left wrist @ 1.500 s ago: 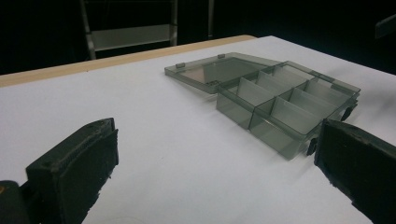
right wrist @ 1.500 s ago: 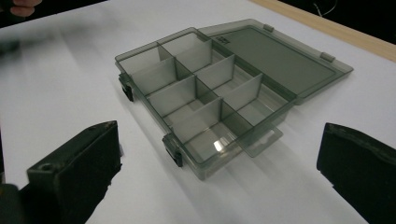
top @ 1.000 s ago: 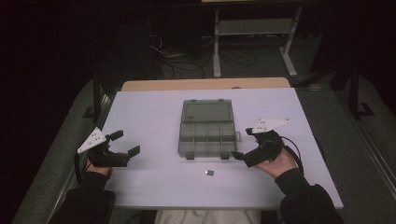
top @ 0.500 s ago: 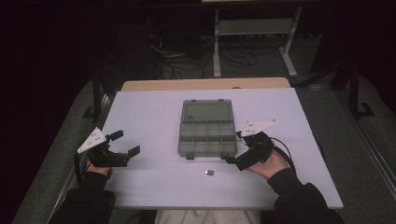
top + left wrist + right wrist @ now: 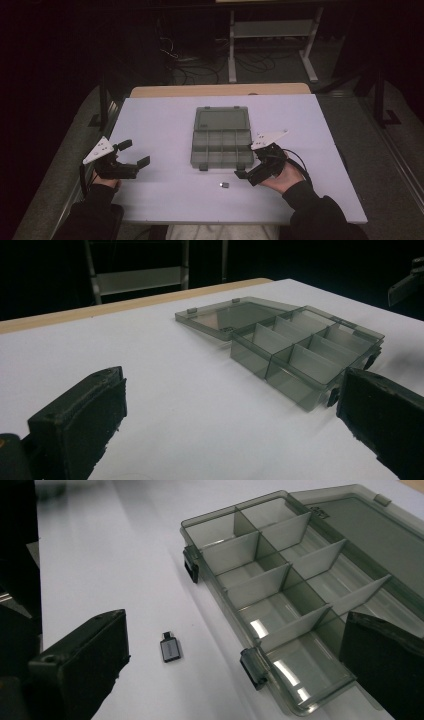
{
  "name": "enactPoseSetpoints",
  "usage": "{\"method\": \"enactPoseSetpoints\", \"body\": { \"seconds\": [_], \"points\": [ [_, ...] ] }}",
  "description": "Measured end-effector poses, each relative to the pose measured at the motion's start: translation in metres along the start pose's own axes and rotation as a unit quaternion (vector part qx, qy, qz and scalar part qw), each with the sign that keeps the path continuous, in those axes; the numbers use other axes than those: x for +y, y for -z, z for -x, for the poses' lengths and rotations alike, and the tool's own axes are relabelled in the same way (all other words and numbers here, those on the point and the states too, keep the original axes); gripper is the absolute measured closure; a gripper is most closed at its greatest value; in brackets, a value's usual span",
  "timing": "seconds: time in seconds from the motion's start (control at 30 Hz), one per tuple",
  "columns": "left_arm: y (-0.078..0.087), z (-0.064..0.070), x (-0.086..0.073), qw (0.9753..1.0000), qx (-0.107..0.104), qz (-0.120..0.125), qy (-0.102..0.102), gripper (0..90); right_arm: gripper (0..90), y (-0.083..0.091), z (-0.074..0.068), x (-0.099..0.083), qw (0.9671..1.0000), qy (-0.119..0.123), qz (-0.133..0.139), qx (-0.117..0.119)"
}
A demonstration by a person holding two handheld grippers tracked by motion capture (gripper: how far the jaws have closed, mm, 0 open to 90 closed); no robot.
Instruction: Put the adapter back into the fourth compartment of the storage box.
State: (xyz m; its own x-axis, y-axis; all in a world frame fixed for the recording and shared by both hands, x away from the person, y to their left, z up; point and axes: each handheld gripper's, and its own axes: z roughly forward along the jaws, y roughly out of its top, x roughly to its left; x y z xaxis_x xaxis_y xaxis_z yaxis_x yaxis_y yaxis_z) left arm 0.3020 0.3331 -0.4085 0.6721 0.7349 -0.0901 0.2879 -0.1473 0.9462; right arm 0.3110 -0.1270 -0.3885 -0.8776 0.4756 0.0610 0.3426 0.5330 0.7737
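A smoky clear organiser box (image 5: pixel 221 143) lies open at the middle of the white table (image 5: pixel 165 120), lid flat behind several empty compartments (image 5: pixel 280 605). A small grey adapter (image 5: pixel 224 185) (image 5: pixel 169 647) lies on the table just in front of the box. My right gripper (image 5: pixel 247 176) is open, low over the table, right of the adapter and by the box's front right corner; the adapter lies ahead of its jaws in the right gripper view. My left gripper (image 5: pixel 134 153) is open and empty near the table's left edge, pointed toward the box (image 5: pixel 300 350).
A wooden strip (image 5: pixel 220 90) runs along the table's far edge. Beyond it stand a metal shelf frame (image 5: pixel 272 35) and cables on a dark floor. Bare tabletop lies between the left gripper and the box.
My right gripper has moved left and down toward the adapter, dropping from beside the box to its front right corner. The left gripper has stayed put.
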Motion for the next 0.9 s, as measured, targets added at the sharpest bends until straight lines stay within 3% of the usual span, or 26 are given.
{"method": "enactPoseSetpoints", "body": {
  "seconds": [0.9],
  "points": [
    [0.000, 0.000, 0.000, 1.0000, -0.001, 0.000, 0.001, 0.0, 0.0, -0.019, -0.013, 0.001, 0.9989, 0.024, -0.029, 0.029]
  ]
}}
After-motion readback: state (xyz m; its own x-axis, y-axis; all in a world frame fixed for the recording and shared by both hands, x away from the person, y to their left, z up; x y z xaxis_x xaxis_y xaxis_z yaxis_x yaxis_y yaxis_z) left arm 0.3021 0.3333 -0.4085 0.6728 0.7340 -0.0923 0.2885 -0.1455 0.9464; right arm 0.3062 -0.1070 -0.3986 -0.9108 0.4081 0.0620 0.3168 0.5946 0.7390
